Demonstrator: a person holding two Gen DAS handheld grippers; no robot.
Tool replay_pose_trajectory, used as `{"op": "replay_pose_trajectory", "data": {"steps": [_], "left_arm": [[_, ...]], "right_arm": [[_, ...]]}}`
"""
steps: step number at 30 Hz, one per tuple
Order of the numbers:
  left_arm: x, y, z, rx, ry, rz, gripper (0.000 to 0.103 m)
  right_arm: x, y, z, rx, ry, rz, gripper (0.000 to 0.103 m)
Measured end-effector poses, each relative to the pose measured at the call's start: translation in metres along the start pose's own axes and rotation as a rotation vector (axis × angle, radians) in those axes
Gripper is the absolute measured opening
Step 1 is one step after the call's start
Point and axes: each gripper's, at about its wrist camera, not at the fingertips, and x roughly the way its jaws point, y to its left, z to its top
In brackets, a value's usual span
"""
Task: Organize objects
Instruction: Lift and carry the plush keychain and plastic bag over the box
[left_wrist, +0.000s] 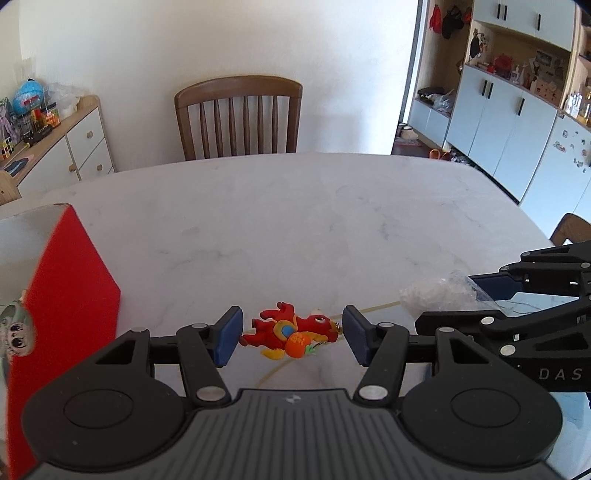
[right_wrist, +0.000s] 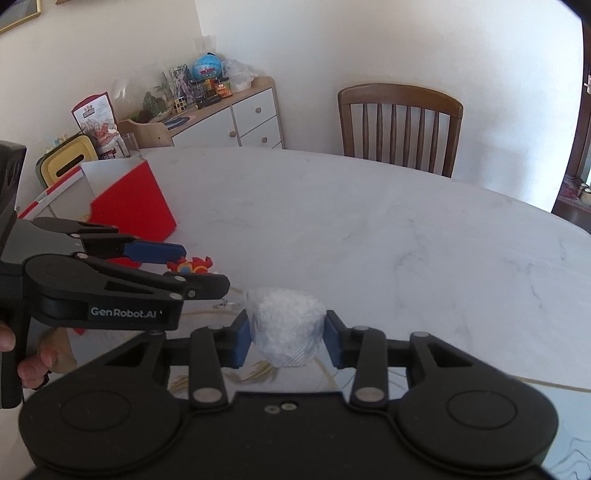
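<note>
A red dragon toy (left_wrist: 291, 332) with an orange ball lies sideways between the blue pads of my left gripper (left_wrist: 291, 338), which is shut on it at both ends. From the right wrist view the toy (right_wrist: 190, 266) shows between the left gripper's (right_wrist: 203, 267) fingers. My right gripper (right_wrist: 286, 338) is shut on a clear bag of white stuff (right_wrist: 286, 325), its pads pressing both sides. The bag (left_wrist: 436, 295) and right gripper (left_wrist: 447, 301) sit to the right of the left one. A red open box (left_wrist: 70, 288) (right_wrist: 136, 206) stands at the left.
The white marble table (left_wrist: 295, 221) stretches ahead. A wooden chair (left_wrist: 238, 114) stands at its far side. A sideboard (right_wrist: 236, 118) with clutter lines the wall. A yellow container (right_wrist: 62, 162) sits behind the box. A person's hand (right_wrist: 33, 365) grips the left handle.
</note>
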Motion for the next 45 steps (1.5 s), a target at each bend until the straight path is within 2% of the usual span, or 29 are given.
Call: {"op": "replay_pose_trajectory", "data": {"steps": [11,24,34,45], "left_arm": [[-0.057,0.008,-0.006,0.013,-0.036,-0.030,0.059],[-0.116,0.046,-0.012,-0.007,-0.111,-0.057,0.059],[-0.159,0.104,-0.014,-0.025,-0.169,-0.039,0.059],[-0.186,0.187,-0.013,-0.038,-0.209,0.047,0.059]], "right_arm": [[-0.040,0.025,0.001,0.030,-0.011,-0.024,0.039],[-0.075,0.090,0.012,-0.039,-0.043,-0.049,0.039],[-0.074,0.151,0.035,-0.097,-0.077,-0.037,0.039],[-0.041,0.224,0.068,-0.169,-0.082,-0.010,0.039]]}}
